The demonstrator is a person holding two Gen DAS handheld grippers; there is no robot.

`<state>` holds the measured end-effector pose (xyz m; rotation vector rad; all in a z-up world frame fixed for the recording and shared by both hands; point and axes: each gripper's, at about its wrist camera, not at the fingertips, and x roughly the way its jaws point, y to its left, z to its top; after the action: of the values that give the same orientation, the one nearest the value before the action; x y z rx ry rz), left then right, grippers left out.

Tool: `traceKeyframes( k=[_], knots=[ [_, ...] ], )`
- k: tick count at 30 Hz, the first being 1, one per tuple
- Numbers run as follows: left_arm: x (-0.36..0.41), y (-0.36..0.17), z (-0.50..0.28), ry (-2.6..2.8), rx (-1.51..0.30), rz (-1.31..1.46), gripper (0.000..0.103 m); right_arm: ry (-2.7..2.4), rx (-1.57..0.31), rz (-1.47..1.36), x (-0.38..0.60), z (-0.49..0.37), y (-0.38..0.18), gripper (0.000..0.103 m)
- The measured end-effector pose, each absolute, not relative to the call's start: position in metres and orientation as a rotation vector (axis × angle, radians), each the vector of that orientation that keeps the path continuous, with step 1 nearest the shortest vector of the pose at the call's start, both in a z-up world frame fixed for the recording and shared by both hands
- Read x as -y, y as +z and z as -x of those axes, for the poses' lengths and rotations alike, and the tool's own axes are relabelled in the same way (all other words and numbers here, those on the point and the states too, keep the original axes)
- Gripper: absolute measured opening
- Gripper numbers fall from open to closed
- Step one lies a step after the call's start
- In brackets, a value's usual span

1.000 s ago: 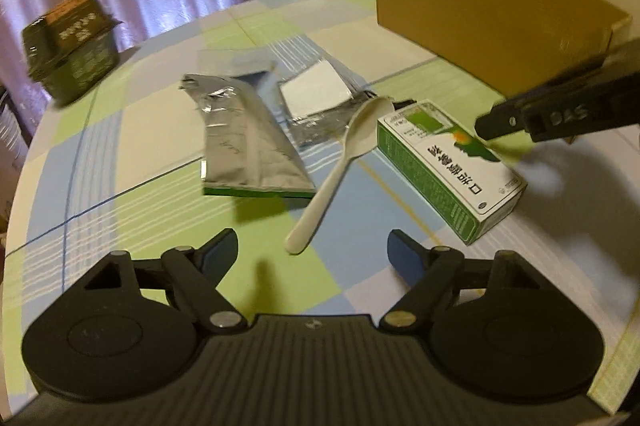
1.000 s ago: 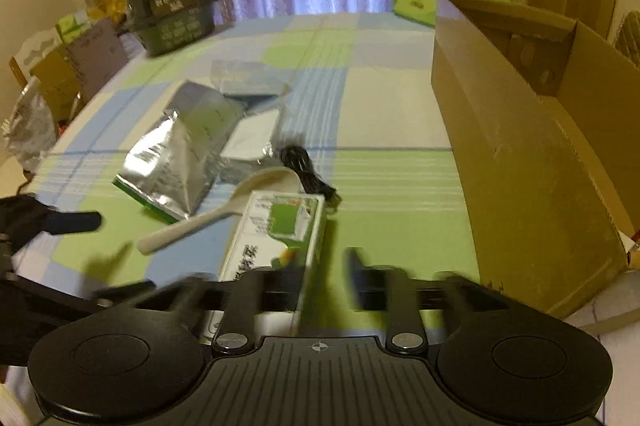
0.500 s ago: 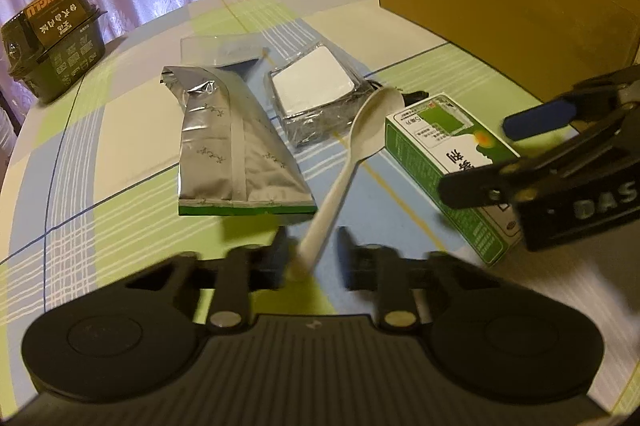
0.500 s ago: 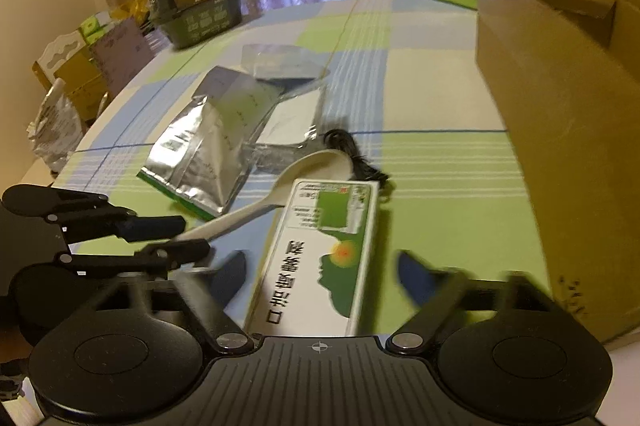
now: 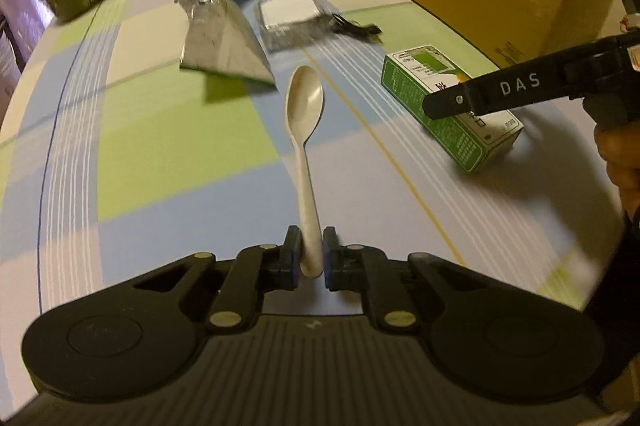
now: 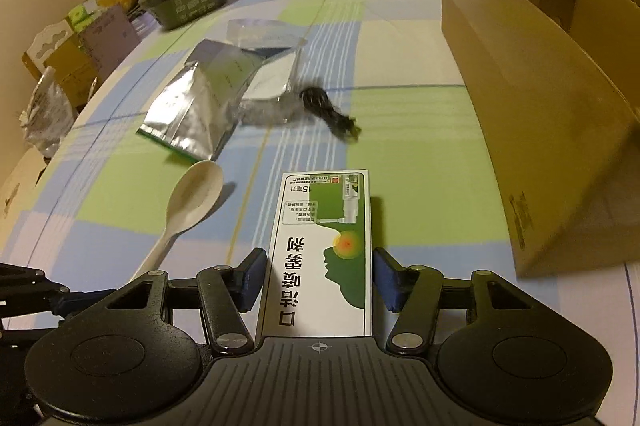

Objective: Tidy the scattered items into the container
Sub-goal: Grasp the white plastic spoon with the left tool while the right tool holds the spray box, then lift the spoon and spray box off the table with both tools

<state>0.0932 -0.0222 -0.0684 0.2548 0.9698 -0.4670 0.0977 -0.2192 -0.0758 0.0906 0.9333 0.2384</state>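
The left hand-held gripper (image 5: 307,253) is closed on the handle end of the white plastic spoon (image 5: 305,113); the bowl of the spoon points away from it, and whether it is already off the worktop (image 5: 160,153) I cannot tell. The right hand-held gripper (image 6: 318,280) has one finger on each long side of the green and white medicine box (image 6: 324,246). The fingers stand at the sides of the box, but I cannot tell if they press it already or only frame it.

I judge the task to be at an early stage. Nothing can be seen to have gone into the cardboard box (image 6: 540,113), which stands at the right of the worktop. Still lying loose are the silver foil pouch (image 6: 200,105), a clear plastic packet with a white pad (image 6: 268,85) and a small black cable (image 6: 328,109).

The inside of the cardboard box is mostly hidden by its near wall, so what it holds is unknown. The clear packet is blurred, and the text on the medicine box reads upside down in the right wrist view.
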Motion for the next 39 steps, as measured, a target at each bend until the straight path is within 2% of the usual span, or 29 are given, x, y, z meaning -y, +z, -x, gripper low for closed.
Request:
traceKeyframes(
  k=[2,6,8,12,13,15,16,19,22,24,28,39],
  knots=[
    [0.02,-0.067,-0.09,-0.449,-0.973,-0.233,0.01,0.235,-0.925,-0.084,0.22,-0.09,-0.075,0.059],
    [0.024,-0.062,-0.1,-0.413,-0.944,-0.235,0.021,0.235,-0.909,-0.068,0.218,-0.086,-0.075,0.06],
    [0.029,-0.059,-0.11,-0.402,-0.913,-0.251,0.026,0.238,-0.896,-0.067,0.218,-0.086,-0.074,0.075],
    [0.042,-0.062,-0.13,-0.389,-0.871,-0.27,0.036,0.243,-0.879,-0.061,0.219,-0.087,-0.074,0.077],
    [0.046,-0.064,-0.135,-0.388,-0.867,-0.275,0.04,0.241,-0.881,-0.063,0.22,-0.088,-0.075,0.077],
    [0.054,-0.07,-0.144,-0.37,-0.857,-0.292,0.062,0.236,-0.886,-0.071,0.222,-0.09,-0.077,0.077],
    [0.057,-0.072,-0.147,-0.37,-0.851,-0.297,0.063,0.235,-0.889,-0.075,0.222,-0.091,-0.078,0.077],
    [0.063,-0.077,-0.154,-0.379,-0.84,-0.299,0.063,0.236,-0.894,-0.083,0.223,-0.093,-0.08,0.077],
    [0.066,-0.08,-0.158,-0.37,-0.829,-0.31,0.058,0.243,-0.895,-0.094,0.222,-0.094,-0.082,0.077],
    [0.065,-0.081,-0.159,-0.367,-0.829,-0.296,0.045,0.248,-0.894,-0.095,0.221,-0.094,-0.083,0.077],
    [0.063,-0.08,-0.163,-0.367,-0.833,-0.285,0.028,0.249,-0.892,-0.101,0.221,-0.094,-0.083,0.077],
    [0.051,-0.06,-0.144,-0.37,-0.818,-0.256,0.027,0.249,-0.881,-0.108,0.222,-0.094,-0.083,0.077]
  ],
)
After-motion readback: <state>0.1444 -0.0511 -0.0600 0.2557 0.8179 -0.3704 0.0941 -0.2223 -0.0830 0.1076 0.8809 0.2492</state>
